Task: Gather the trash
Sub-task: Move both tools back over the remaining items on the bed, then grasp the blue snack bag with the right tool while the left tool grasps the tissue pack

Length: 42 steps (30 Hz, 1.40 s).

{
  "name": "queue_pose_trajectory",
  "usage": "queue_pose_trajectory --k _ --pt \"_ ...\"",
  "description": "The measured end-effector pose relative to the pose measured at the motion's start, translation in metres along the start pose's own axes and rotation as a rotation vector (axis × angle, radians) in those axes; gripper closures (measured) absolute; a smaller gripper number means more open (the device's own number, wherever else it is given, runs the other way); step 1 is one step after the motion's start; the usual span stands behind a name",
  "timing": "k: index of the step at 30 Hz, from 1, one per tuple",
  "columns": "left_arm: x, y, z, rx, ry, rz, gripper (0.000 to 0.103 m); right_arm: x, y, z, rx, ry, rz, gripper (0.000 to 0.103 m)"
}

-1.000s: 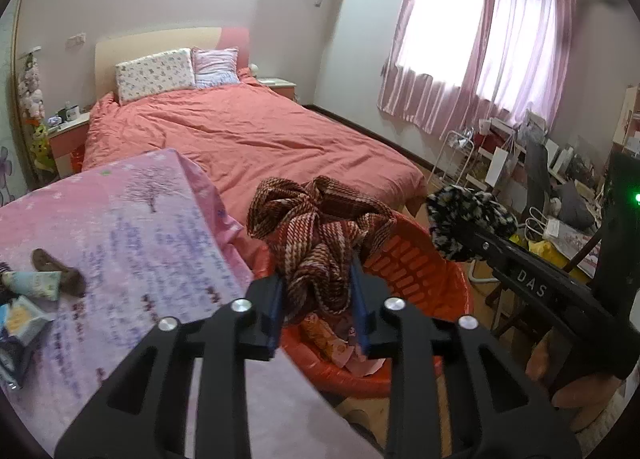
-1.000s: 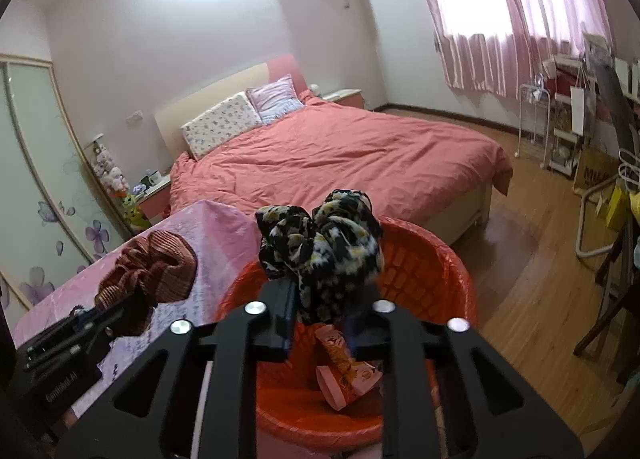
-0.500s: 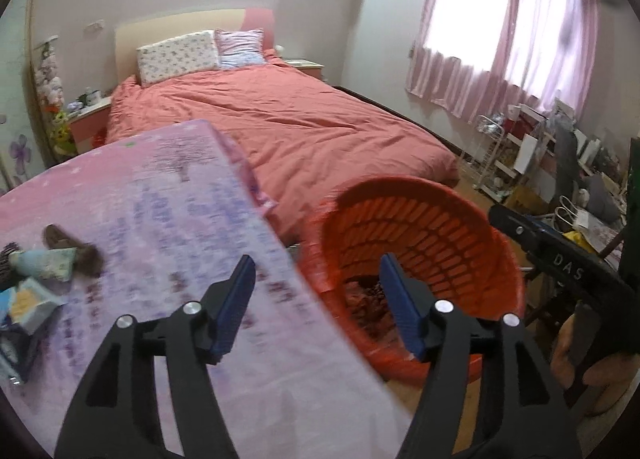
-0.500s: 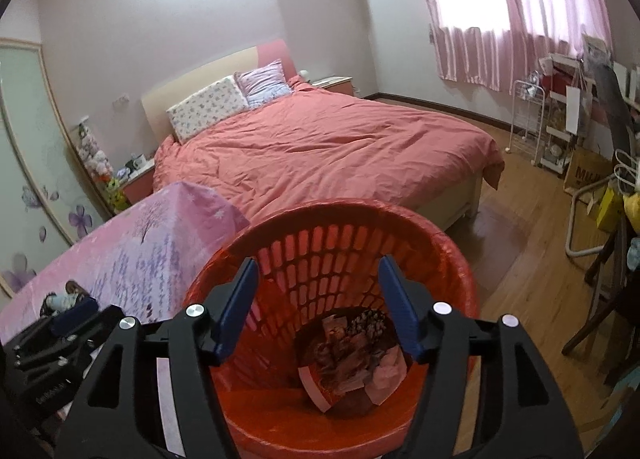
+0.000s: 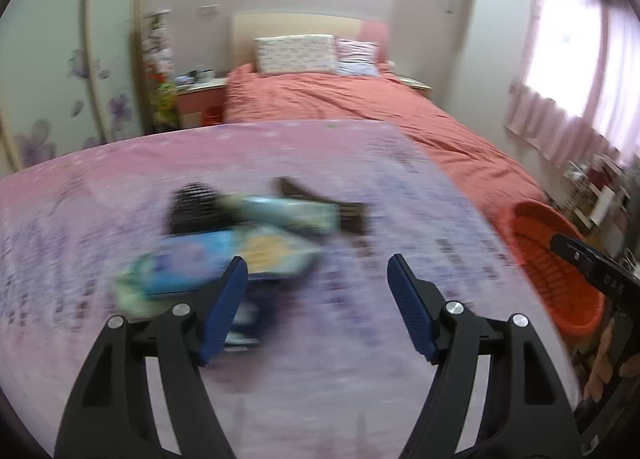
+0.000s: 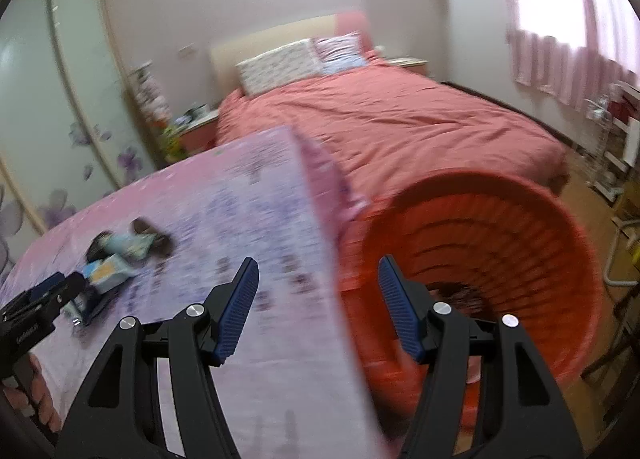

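A blurred pile of trash lies on the pink tablecloth [image 5: 360, 163]: a blue and yellow snack packet [image 5: 224, 259], a pale blue wrapper [image 5: 288, 215], a dark item [image 5: 192, 203] and a brown piece [image 5: 320, 199]. My left gripper [image 5: 316, 295] is open and empty just in front of the pile. My right gripper [image 6: 318, 303] is open and empty over the table edge beside the orange basket [image 6: 560, 243], which holds dropped items. The pile also shows in the right wrist view [image 6: 120, 255].
A bed with a coral cover [image 6: 400, 115] stands behind the table. A nightstand [image 5: 196, 99] and sliding wardrobe doors [image 6: 48, 99] are at the left. Pink curtains [image 5: 560, 99] and shelving [image 6: 616, 139] are at the right, above wooden floor.
Both grippers let go of their scrunchies over the basket and opened. Both then swung left; the left one now faces the trash pile on the table.
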<state>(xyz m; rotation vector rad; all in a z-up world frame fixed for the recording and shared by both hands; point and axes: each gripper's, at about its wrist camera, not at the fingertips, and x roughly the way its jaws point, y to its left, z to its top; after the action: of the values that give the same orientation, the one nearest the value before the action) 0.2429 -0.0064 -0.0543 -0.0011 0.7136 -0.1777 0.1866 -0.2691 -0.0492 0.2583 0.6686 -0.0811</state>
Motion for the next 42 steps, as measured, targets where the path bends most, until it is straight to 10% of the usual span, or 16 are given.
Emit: queue_pose_trajectory --k 12,22,34,42 --pt "-0.021 0.140 -0.025 -0.143 0.008 0.208 0.032 0.028 0.150 -0.027 -0.157 0.115 0.195 0.039" --pt "-0.023 0.190 -0.038 -0.226 0.028 0.238 0.028 0.057 0.227 -0.037 -0.099 0.166 0.205 0.019" --pt "-0.021 0.192 -0.041 -0.238 0.037 0.216 0.027 0.080 0.225 -0.045 -0.101 0.215 0.020 0.019" --pt "-0.020 0.187 -0.040 -0.238 0.039 0.204 0.027 0.073 0.181 -0.042 -0.105 0.216 -0.053 0.052"
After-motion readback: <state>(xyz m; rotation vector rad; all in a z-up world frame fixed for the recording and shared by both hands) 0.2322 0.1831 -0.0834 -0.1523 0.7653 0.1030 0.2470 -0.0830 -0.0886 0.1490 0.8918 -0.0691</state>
